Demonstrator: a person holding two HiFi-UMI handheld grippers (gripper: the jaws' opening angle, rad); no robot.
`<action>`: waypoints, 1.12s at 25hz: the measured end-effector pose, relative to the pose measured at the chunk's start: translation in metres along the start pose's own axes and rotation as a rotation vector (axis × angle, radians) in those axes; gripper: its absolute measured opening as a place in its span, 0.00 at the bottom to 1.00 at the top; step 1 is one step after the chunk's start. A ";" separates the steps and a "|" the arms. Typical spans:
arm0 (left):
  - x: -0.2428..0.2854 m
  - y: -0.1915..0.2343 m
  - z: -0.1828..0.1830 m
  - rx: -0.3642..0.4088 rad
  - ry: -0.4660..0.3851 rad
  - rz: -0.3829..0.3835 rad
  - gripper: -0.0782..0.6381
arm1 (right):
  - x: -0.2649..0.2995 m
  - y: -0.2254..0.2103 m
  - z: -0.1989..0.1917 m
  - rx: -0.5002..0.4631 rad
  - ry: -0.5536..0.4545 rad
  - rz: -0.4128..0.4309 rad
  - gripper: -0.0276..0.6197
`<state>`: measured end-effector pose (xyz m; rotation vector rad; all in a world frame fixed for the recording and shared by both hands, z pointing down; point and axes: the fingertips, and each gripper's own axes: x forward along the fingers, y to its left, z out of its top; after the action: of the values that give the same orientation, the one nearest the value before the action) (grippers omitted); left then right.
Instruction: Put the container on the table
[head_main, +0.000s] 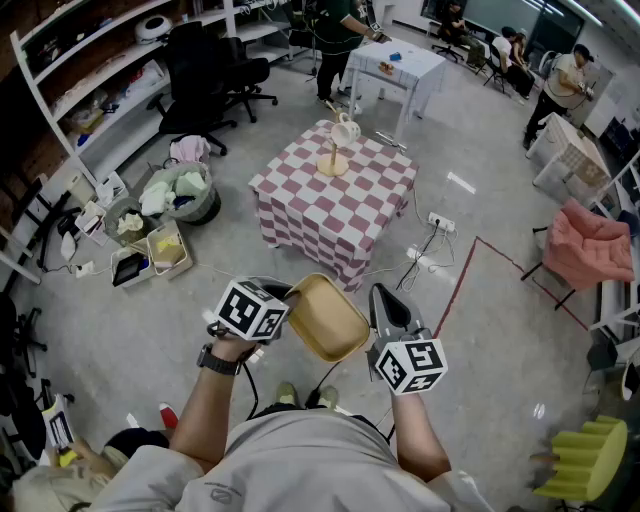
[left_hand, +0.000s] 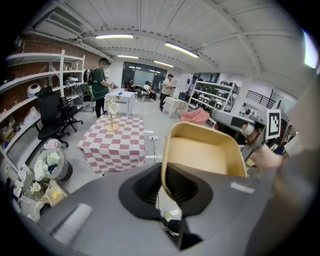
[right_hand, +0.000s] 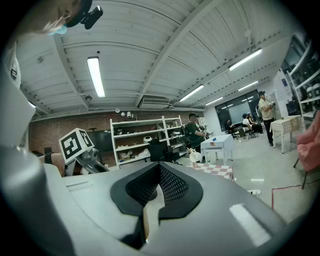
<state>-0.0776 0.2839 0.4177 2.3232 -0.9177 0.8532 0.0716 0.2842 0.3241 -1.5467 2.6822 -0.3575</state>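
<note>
Left gripper (head_main: 285, 296) is clamping its jaws on the near wall of the tan container (head_main: 325, 318). In the left gripper view the jaws (left_hand: 163, 186) are pinching that wall from both sides, and the container (left_hand: 205, 155) is rising beyond them with its hollow side facing the camera. The right gripper (head_main: 385, 298) is pressing in at the container's opposite edge. In its own view the jaws (right_hand: 159, 186) are closing together, with only a thin tan sliver showing low between them, seemingly the container's rim seen edge-on. Each marker cube, left (head_main: 250, 310) and right (head_main: 412, 365), is sitting just behind its jaws, nearer the person.

The container is hanging in the air in front of the person's chest, tilted so its open side is facing up toward the head camera. It is over bare grey floor and well apart from the table (head_main: 335, 210).

That table is standing farther ahead, wearing a red-and-white checked cloth. A wooden stand (head_main: 333, 160) is resting on its far part, with a white cup (head_main: 345, 128) hanging tilted at the top. A power strip (head_main: 440, 222) is lying on the floor just right of the table. Bins (head_main: 180, 195) of crumpled rubbish are sitting to the table's left. Black office chairs (head_main: 205, 70) are standing beyond the bins, and a small white table (head_main: 405, 62) is standing behind the checked one.
</note>
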 end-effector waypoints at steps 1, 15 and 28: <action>0.000 0.000 0.002 0.000 0.001 -0.001 0.14 | 0.001 0.000 0.002 0.000 0.000 0.000 0.05; 0.011 -0.007 0.003 -0.016 0.008 0.010 0.14 | -0.001 -0.010 0.000 0.026 -0.004 0.044 0.06; 0.029 -0.006 0.018 -0.031 0.016 0.045 0.14 | 0.001 -0.037 0.012 0.030 -0.043 0.062 0.06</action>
<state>-0.0494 0.2644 0.4246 2.2736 -0.9726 0.8684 0.1048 0.2634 0.3199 -1.4421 2.6719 -0.3566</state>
